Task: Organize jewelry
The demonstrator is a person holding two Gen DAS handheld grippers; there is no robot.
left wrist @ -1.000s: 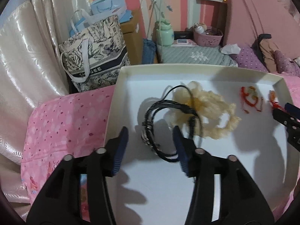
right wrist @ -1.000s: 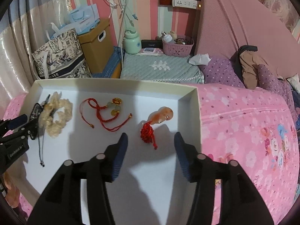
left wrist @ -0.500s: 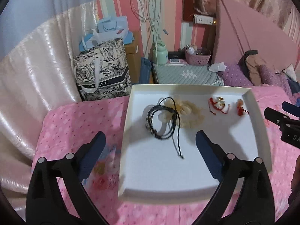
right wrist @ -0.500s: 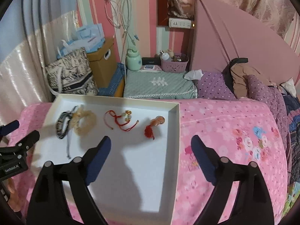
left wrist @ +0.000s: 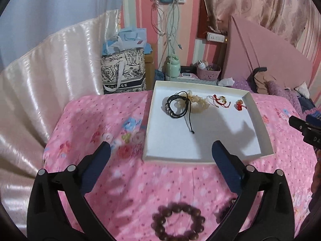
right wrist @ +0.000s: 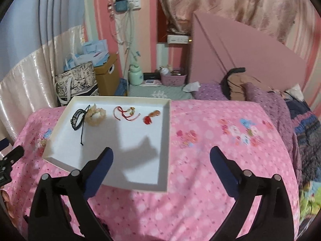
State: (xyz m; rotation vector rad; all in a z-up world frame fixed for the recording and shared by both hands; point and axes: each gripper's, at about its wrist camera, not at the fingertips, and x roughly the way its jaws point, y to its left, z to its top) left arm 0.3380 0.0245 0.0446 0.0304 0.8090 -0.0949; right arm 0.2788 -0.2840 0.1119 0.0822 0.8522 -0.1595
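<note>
Lying beyond wide-spread left fingers (left wrist: 101,154), nothing between: black bracelet (left wrist: 176,106).

Near half of shallow white cardboard tray (left wrist: 202,138) is bare, free to enter. Far end crowded: black cord bracelet (left wrist: 177,105), cream scrunchie (left wrist: 197,102), red-string pieces (left wrist: 219,100).

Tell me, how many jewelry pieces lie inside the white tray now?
4, in a row along the far side of the white tray: black cord bracelet, cream bracelet, red string bracelet, red tassel charm. None seems hidden.
</note>
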